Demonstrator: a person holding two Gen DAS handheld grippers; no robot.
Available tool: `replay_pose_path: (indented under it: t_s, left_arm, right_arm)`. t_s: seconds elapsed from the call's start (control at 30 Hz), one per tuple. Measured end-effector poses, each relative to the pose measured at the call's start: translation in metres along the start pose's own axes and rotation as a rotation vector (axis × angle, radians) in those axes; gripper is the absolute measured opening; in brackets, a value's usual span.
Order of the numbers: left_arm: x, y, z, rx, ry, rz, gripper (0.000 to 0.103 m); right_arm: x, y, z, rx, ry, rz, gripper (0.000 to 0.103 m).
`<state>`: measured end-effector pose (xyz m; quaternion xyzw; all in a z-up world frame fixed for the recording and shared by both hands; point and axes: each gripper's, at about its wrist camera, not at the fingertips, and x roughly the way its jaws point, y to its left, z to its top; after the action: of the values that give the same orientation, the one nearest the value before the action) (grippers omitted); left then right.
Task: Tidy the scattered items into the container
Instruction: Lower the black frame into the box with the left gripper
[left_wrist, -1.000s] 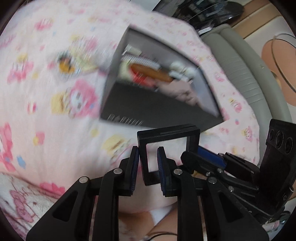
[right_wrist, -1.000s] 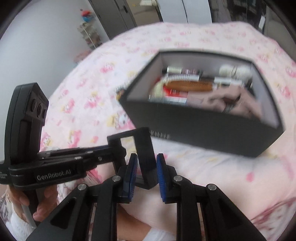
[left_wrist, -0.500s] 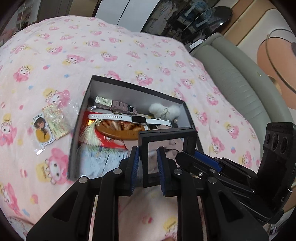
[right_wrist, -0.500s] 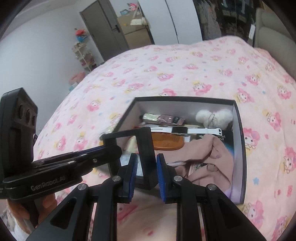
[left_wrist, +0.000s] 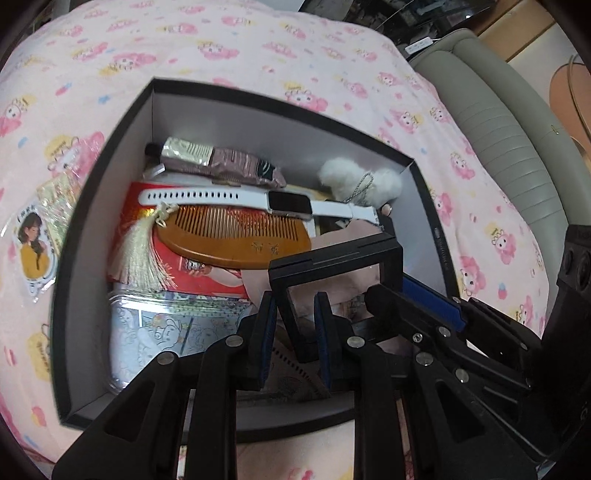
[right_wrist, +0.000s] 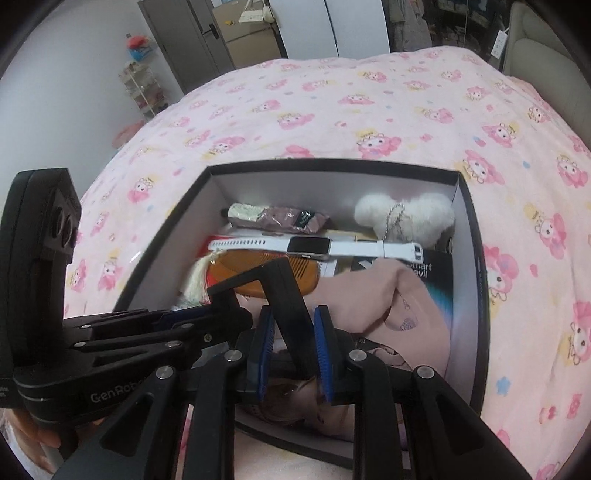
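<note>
Both grippers, the left gripper and the right gripper, pinch one black frame together so it stays flat, right above the box. Ahead of them in the box lie a comb, a watch, a pink cloth

White lettering reading "GenRobo", cut off by a finger, stands on the black body of the left gripper, and partly hidden white words "smart" over "evil" show on a black printed booklet inside the dark cardboard box.
</note>
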<state>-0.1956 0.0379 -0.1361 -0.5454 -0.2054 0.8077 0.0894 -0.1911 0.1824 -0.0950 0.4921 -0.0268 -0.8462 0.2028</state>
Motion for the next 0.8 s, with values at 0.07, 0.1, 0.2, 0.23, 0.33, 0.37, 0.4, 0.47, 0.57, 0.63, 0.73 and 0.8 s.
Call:
replay_pose_path:
  t_s: [0.07, 0.1, 0.2, 0.23, 0.33, 0.37, 0.4, 0.47, 0.57, 0.63, 0.73, 0.8]
  left_arm:
    - [0.007, 0.0, 0.001, -0.004, 0.02, 0.011, 0.018]
    - [0.012, 0.0, 0.002, -0.006, 0.034, 0.014, 0.017]
    - [0.022, -0.001, 0.002, -0.005, 0.065, 0.03, 0.017]
    - [0.023, -0.001, 0.002, -0.003, 0.069, 0.037, 0.017]
    - [0.025, -0.004, 0.003, 0.009, 0.07, 0.05, 0.017]
    - [0.025, -0.004, 0.003, 0.006, 0.073, 0.046, 0.019]
    - [0.024, -0.003, 0.004, -0.001, 0.073, 0.033, 0.022]
    - [0.017, -0.001, 0.006, -0.009, 0.05, 0.0, 0.024]
    - [0.005, 0.003, 0.008, -0.037, -0.015, 0.021, 0.024]
    - [0.005, 0.008, 0.01, -0.068, -0.021, 0.065, 0.024]
    - [0.013, 0.008, 0.012, -0.074, 0.005, 0.114, 0.024]
    - [0.015, 0.0, 0.012, -0.058, 0.005, 0.121, 0.024]
  right_arm:
    - [0.005, -0.006, -0.001, 0.019, 0.013, 0.007, 0.02]
    - [0.008, -0.009, -0.001, 0.033, 0.021, 0.014, 0.02]
    - [0.01, -0.015, -0.002, 0.067, 0.036, 0.013, 0.02]
    - [0.011, -0.016, -0.002, 0.068, 0.038, 0.006, 0.02]
    - [0.012, -0.019, -0.004, 0.085, 0.053, -0.006, 0.02]
    - [0.013, -0.02, -0.004, 0.093, 0.056, -0.002, 0.02]
    - [0.012, -0.021, -0.004, 0.099, 0.055, 0.0, 0.02]
    - [0.008, -0.02, -0.004, 0.096, 0.038, -0.014, 0.02]
    - [-0.007, -0.016, -0.007, 0.07, -0.035, -0.068, 0.02]
    - [-0.015, -0.014, -0.01, 0.05, -0.082, -0.137, 0.02]
    - [-0.018, -0.012, -0.011, 0.031, -0.099, -0.176, 0.02]
    - [-0.014, -0.016, -0.011, 0.051, -0.073, -0.155, 0.02]
